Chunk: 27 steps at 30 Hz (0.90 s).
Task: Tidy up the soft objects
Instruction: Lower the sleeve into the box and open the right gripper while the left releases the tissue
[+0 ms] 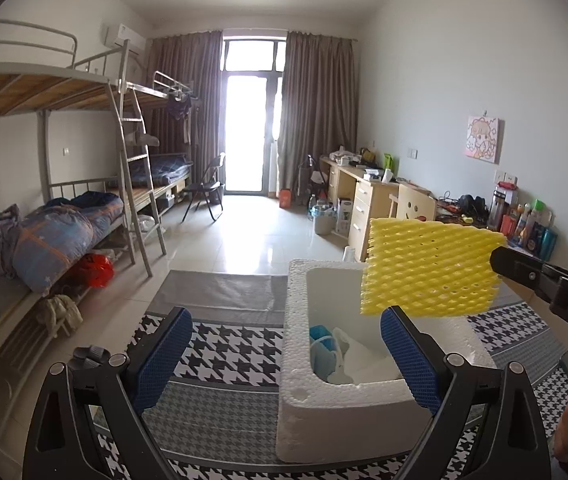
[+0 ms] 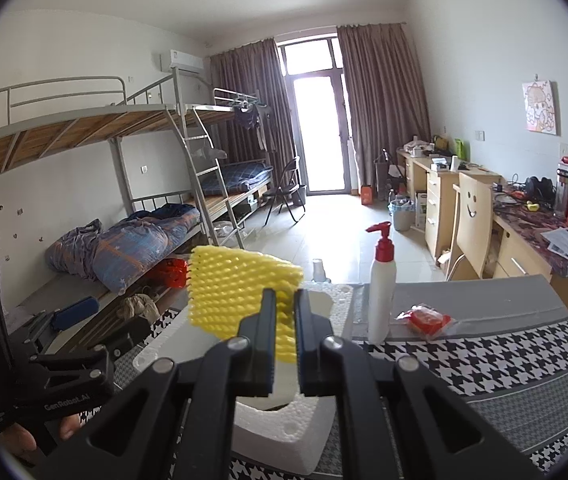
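Observation:
A yellow foam net (image 1: 430, 266) hangs in the air over a white foam box (image 1: 296, 320), pinched at its right edge by my right gripper (image 1: 498, 258). Through the right wrist camera the yellow net (image 2: 239, 292) spreads out to the left of the right gripper (image 2: 285, 308), whose jaws are shut on it above the foam box (image 2: 284, 432). My left gripper (image 1: 286, 354) stands wide open in front of the box, blue pads (image 1: 163, 354) apart, with only the box's near left part between them. Blue and white soft items (image 1: 326, 350) lie inside the box.
The box sits on a table with a houndstooth cloth (image 2: 484, 364). A white pump bottle with a red top (image 2: 382, 286) and a red packet (image 2: 424, 320) stand to its right. Bunk beds (image 1: 63, 208) line the left wall, desks (image 2: 524, 232) the right.

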Motion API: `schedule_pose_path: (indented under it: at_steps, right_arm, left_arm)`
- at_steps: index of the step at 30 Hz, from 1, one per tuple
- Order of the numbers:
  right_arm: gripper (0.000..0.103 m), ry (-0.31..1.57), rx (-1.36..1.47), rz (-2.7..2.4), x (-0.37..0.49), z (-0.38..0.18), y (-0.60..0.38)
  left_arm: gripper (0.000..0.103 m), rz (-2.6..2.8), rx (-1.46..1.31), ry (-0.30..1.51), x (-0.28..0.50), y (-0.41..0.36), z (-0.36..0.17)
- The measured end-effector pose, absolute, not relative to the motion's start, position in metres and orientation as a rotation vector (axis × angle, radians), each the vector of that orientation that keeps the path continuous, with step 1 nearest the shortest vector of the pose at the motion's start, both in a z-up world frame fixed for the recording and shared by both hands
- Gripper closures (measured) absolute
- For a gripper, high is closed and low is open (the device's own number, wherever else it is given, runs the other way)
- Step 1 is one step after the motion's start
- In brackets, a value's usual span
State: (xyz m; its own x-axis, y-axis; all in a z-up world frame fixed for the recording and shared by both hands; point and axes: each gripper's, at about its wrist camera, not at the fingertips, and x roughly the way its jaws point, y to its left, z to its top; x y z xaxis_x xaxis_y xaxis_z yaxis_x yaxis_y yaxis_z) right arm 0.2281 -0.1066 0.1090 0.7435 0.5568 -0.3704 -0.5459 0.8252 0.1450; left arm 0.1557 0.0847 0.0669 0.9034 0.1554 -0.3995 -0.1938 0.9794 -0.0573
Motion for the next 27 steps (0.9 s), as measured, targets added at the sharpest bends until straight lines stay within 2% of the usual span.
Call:
schedule_pose_path:
  at_steps: [21, 22, 24, 26, 27]
  right_arm:
    - [0.090, 0.530, 0.006, 0.614, 0.246, 0.087, -0.076]
    - [0.087, 0.537, 0.006, 0.619, 0.246, 0.087, -0.075]
    - [0.073, 0.567, 0.008, 0.642, 0.248, 0.085, -0.073]
    - [0.044, 0.573, 0.011, 0.668, 0.247, 0.084, -0.073]
    - [0.040, 0.564, 0.011, 0.667, 0.246, 0.084, -0.074]
  left_arm:
    - [0.007, 0.191, -0.116, 0.432, 0.150, 0.114, 0.056]
    - [0.007, 0.191, -0.118, 0.428, 0.149, 0.114, 0.056]
    - [0.007, 0.199, -0.123, 0.418, 0.148, 0.114, 0.057]
    - [0.007, 0.205, -0.125, 0.419, 0.147, 0.115, 0.057]
    - [0.007, 0.208, -0.125, 0.422, 0.147, 0.115, 0.056]
